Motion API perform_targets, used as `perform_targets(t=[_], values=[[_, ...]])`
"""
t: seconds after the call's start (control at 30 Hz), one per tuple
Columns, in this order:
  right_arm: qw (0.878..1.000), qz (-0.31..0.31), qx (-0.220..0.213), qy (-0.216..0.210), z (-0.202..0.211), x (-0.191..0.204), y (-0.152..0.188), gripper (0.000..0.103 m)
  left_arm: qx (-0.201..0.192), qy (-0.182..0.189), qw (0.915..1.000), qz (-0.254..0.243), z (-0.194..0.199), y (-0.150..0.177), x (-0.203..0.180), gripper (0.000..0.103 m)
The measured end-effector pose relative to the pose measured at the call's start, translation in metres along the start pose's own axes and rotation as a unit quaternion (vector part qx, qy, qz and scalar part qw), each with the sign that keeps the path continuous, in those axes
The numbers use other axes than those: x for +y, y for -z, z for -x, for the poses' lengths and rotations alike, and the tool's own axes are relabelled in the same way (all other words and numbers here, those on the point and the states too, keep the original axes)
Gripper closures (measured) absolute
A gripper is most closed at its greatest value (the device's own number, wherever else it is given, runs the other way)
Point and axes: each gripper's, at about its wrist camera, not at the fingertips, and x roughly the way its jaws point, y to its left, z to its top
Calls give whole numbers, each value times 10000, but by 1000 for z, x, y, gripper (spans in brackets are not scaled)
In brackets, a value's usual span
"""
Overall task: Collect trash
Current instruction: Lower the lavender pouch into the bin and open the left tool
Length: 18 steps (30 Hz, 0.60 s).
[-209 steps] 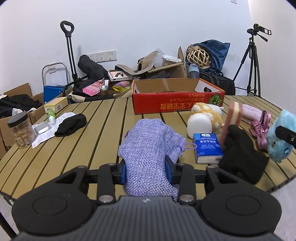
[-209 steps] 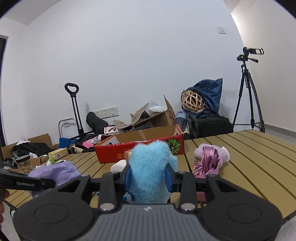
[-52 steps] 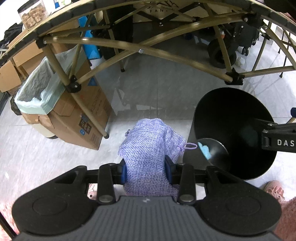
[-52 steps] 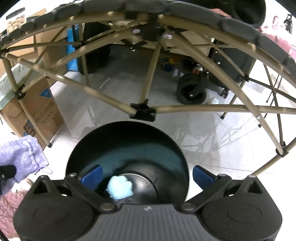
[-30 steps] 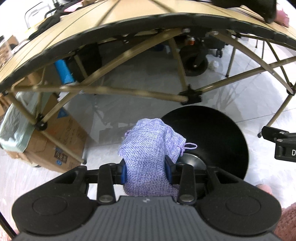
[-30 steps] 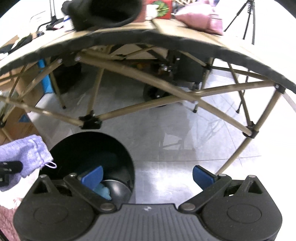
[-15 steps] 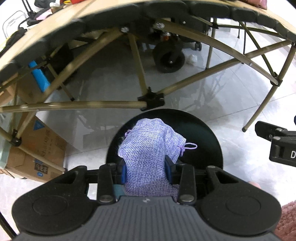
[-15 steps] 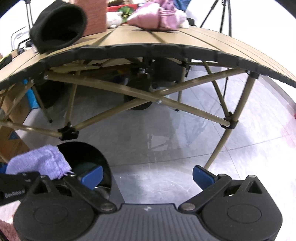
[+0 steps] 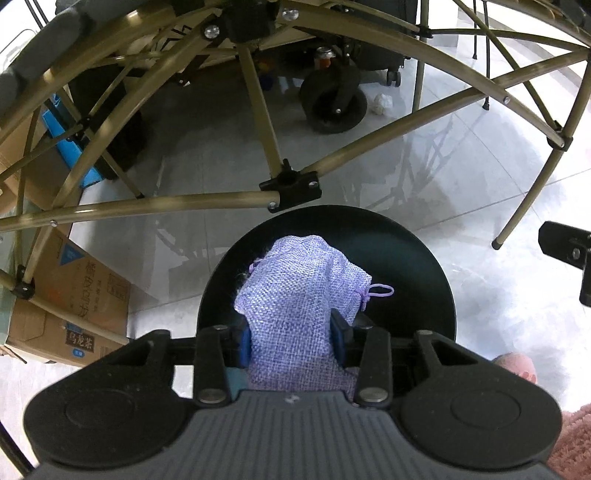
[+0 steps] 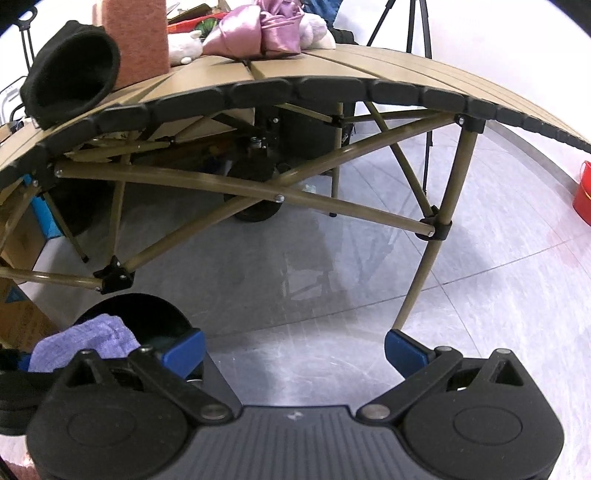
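A lilac woven drawstring pouch (image 9: 295,295) sits between the blue pads of my left gripper (image 9: 291,339), whose jaws are opening while the pads still touch the cloth. It hangs directly over the mouth of the round black bin (image 9: 406,258) on the floor. The right wrist view shows the same pouch (image 10: 85,339) and bin (image 10: 147,310) at the lower left. My right gripper (image 10: 295,350) is open and empty, off to the right of the bin over bare floor tiles.
The folding table's olive frame (image 9: 269,147) crosses just behind the bin. A cardboard box (image 9: 74,295) stands to the left, a cart wheel (image 9: 332,103) and crumpled paper (image 9: 382,103) behind. A black hat (image 10: 70,70) and pink cloth (image 10: 258,33) lie on the table. A red bucket (image 10: 583,192) is far right.
My left gripper has carried the pouch from beside the bin to right above its mouth. My right gripper has swung away from the bin to the right, after leaving the blue toy inside.
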Motion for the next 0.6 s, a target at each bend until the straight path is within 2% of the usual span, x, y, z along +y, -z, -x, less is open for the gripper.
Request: perform_targets(t=[0.13, 0.23, 0.33, 0.6], values=[[10000, -6, 17, -18, -1, 0, 0, 0, -38, -42, 10000, 65, 2, -1, 1, 19], [10000, -41, 21, 16, -3, -2, -1, 0, -202, -88, 9998, 19, 9, -3, 0, 2], [10000, -70, 11, 44, -3, -2, -1, 0, -306, -137, 9994, -21, 14, -3, 0, 0], [10000, -51, -19, 71, -6, 1, 1, 0, -208, -91, 9997, 131, 12, -4, 8, 0]])
